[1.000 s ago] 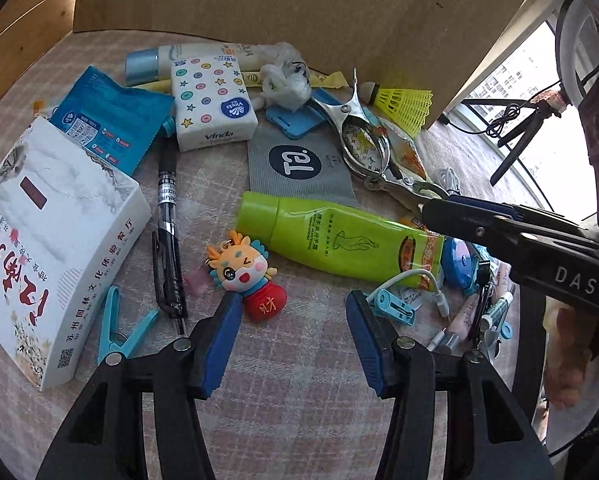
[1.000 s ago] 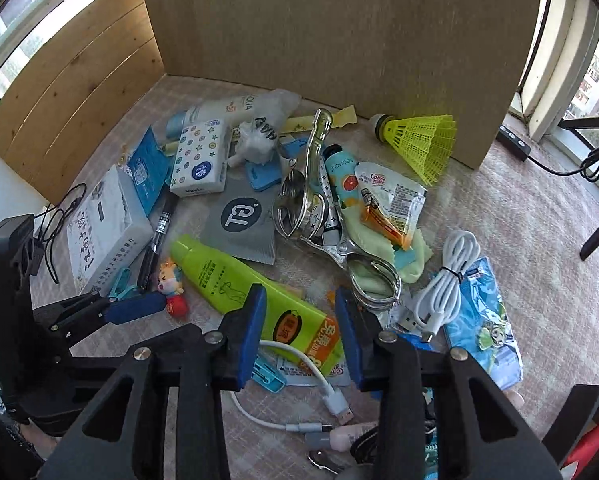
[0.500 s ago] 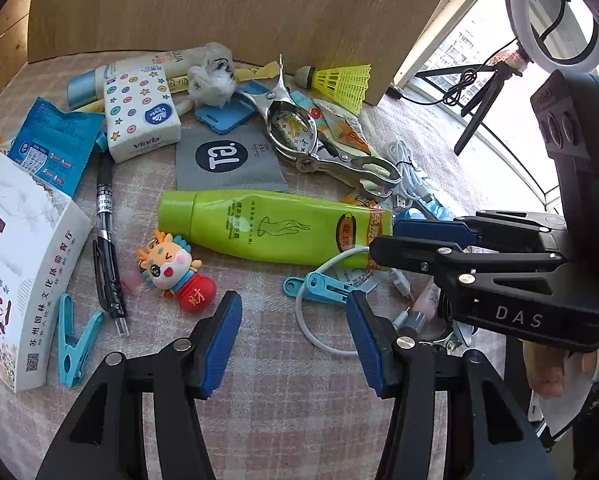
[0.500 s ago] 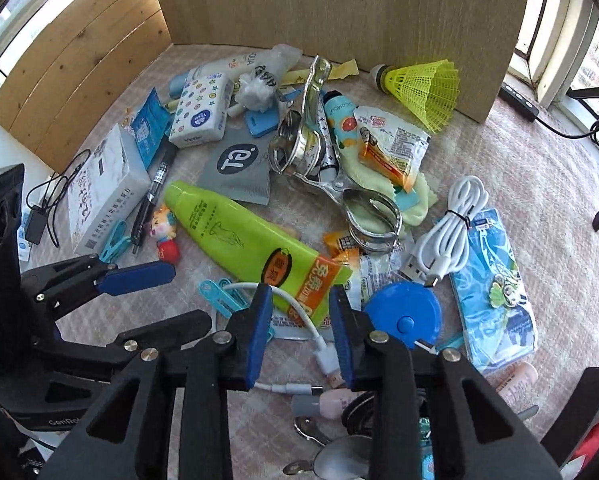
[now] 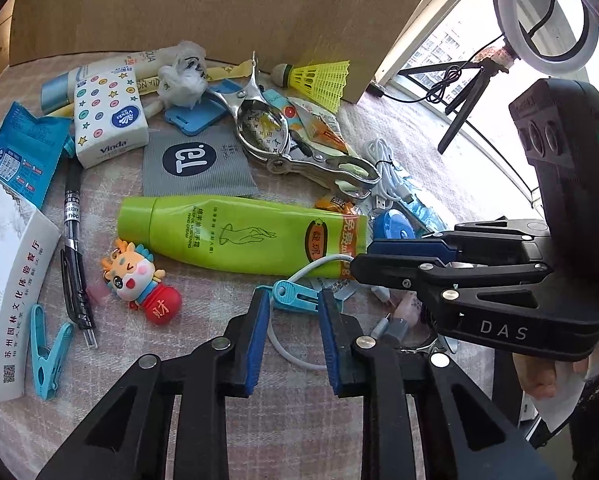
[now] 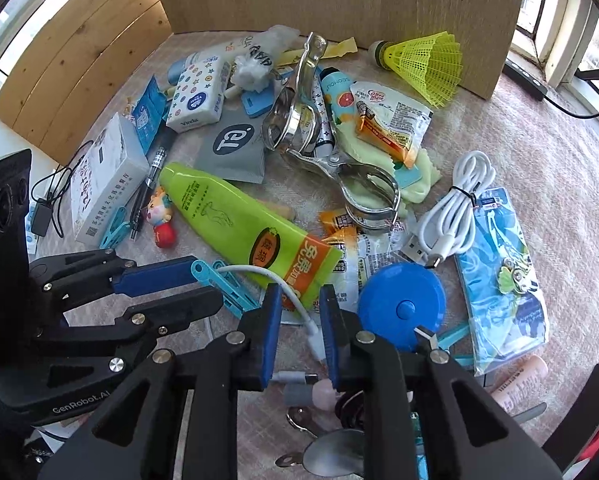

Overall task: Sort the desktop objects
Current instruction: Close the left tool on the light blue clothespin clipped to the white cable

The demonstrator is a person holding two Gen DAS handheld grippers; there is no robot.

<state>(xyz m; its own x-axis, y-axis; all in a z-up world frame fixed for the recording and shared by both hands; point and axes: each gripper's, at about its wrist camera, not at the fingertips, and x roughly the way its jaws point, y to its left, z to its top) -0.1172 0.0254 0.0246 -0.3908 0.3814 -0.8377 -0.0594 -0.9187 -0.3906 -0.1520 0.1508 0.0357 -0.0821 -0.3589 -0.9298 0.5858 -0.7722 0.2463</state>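
White thin cable (image 6: 299, 300), limp and light, slips easily: both tools, left tool (image 5: 293, 334) and right tool (image 6: 299, 334), closing round it beside green tube (image 6: 243, 224), not yet pinching.

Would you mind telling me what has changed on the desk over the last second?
Both grippers narrowed and are closing: the left gripper around the light blue clip, the right gripper around the white cable. No firm grip shows yet. The green tube, pen and dragon toy stayed put.

Left gripper (image 5: 293, 308) jaws narrower, closing around blue clip (image 5: 295, 295); right gripper (image 6: 299, 304) jaws likewise around white cable (image 6: 295, 300)
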